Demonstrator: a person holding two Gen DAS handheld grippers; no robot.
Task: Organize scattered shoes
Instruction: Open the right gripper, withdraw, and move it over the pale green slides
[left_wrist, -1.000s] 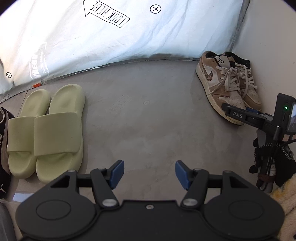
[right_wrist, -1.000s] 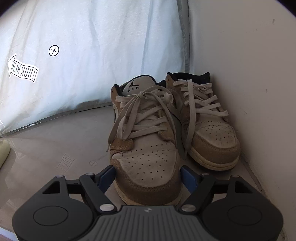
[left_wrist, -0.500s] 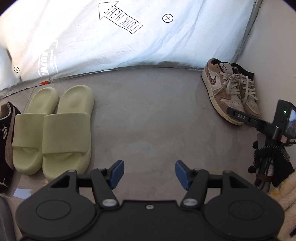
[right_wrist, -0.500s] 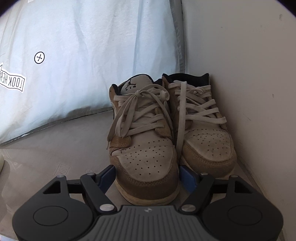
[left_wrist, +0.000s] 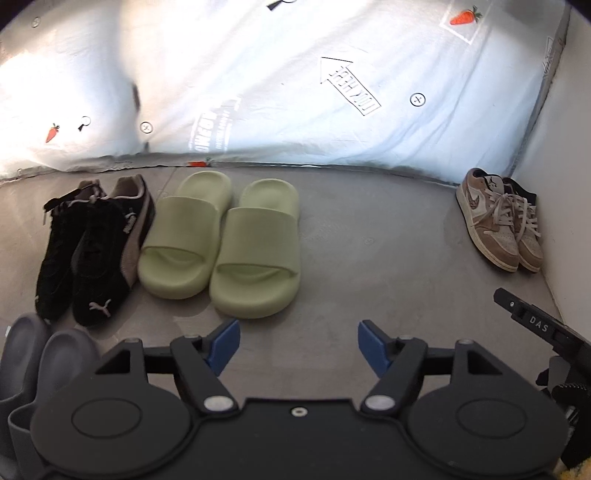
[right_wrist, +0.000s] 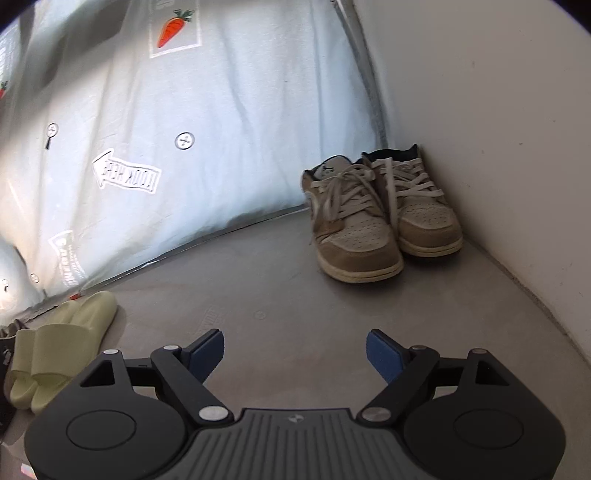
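Big white printed sheet (left_wrist: 258, 92) fills the top of both views, grey floor (left_wrist: 369, 240) below it, and I can see three pairs lined up along its hem. In the left wrist view, the black sneakers (left_wrist: 92, 247) sit at mid-left, the green slides (left_wrist: 221, 243) touching beside them, and the tan sneakers (left_wrist: 498, 221) far off at the right edge, tucked against the wall (right_wrist: 498, 110). In the right wrist view those tan sneakers (right_wrist: 380, 218) stand side by side in the corner, upper right of centre, toes toward me, well apart from my right gripper (right_wrist: 295, 354). That gripper's jaws are opening, nothing but bare floor between them. Same story on my left gripper (left_wrist: 299, 347): jaws opening, empty, with the toe of the nearer green slide just above and left of its left pad. I read this as a pair set down, the hands clear of it. At the bottom left of the left view there are grey shoe toes (left_wrist: 44, 354), maybe another pair to sort, though I can't tell how they lie. Next move, as I judge it: swing down toward those and get the gripper squarely around one shoe.
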